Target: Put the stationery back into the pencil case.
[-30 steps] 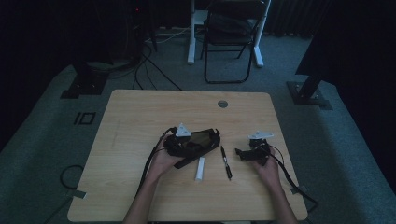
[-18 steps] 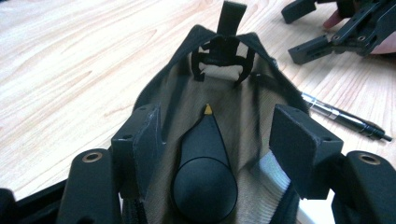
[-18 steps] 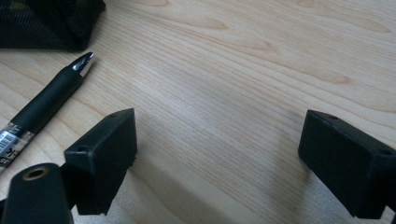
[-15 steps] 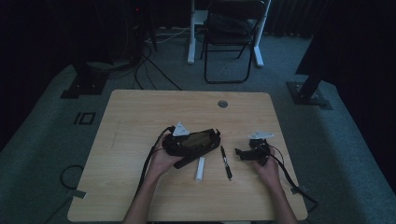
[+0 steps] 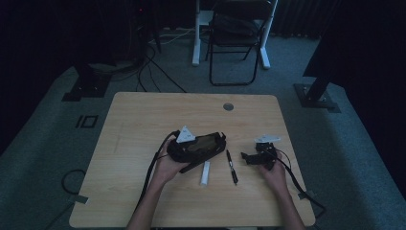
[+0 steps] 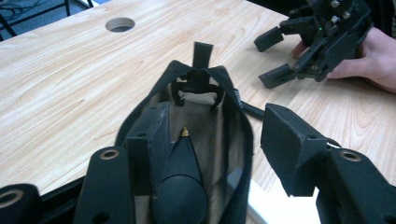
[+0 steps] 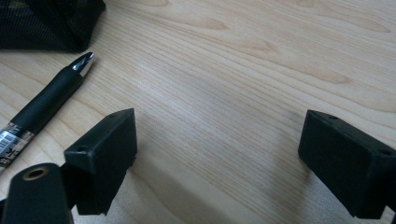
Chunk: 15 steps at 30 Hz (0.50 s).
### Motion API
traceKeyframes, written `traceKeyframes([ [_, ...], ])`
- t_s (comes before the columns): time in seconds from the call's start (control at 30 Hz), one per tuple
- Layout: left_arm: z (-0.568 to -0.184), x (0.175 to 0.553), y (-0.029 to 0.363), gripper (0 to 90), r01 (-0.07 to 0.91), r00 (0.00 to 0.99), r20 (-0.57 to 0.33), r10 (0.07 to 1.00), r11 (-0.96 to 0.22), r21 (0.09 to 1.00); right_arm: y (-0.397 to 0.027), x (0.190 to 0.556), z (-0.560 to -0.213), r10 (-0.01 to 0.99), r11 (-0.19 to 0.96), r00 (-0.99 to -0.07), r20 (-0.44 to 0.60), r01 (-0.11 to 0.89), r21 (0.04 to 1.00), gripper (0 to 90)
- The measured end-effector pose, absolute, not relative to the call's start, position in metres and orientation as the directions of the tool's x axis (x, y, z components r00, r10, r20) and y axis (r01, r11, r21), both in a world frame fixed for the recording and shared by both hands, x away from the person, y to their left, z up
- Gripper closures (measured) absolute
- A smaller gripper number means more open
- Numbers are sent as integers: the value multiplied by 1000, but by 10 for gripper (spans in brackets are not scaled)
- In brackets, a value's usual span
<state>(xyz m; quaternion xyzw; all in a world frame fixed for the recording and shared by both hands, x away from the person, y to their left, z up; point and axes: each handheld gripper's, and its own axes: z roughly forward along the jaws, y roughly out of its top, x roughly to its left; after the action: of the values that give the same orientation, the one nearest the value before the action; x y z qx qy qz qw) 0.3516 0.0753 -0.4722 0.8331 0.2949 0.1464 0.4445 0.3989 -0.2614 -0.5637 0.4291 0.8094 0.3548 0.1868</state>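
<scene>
A black pouch lies open at the table's middle, with tan lining and a zip pull. A black pen with a gold tip lies inside it. My left gripper reaches into the pouch's mouth: one jaw is at the left rim and the other stands just outside the right rim. The left gripper has just been closing around the mouth and the pen, and its pads do not clamp. My right gripper rests open on bare wood. A second black pen lies left of it.
A short white stick lies on the table just in front of the pouch. A round cable hole sits near the far edge. Cables trail from both grippers toward the near edge. A folding chair stands beyond the table.
The left gripper has shifted only slightly at the pouch. The right hand, the loose pen and the white stick have stayed where they were.
</scene>
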Motion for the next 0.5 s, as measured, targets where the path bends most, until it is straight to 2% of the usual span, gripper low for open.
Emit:
traceKeyframes([
  [0.5, -467, 332, 62, 490, 366, 773, -22, 633, -419, 831, -261, 399, -564, 827, 381, -563, 1, 562, 734, 116],
])
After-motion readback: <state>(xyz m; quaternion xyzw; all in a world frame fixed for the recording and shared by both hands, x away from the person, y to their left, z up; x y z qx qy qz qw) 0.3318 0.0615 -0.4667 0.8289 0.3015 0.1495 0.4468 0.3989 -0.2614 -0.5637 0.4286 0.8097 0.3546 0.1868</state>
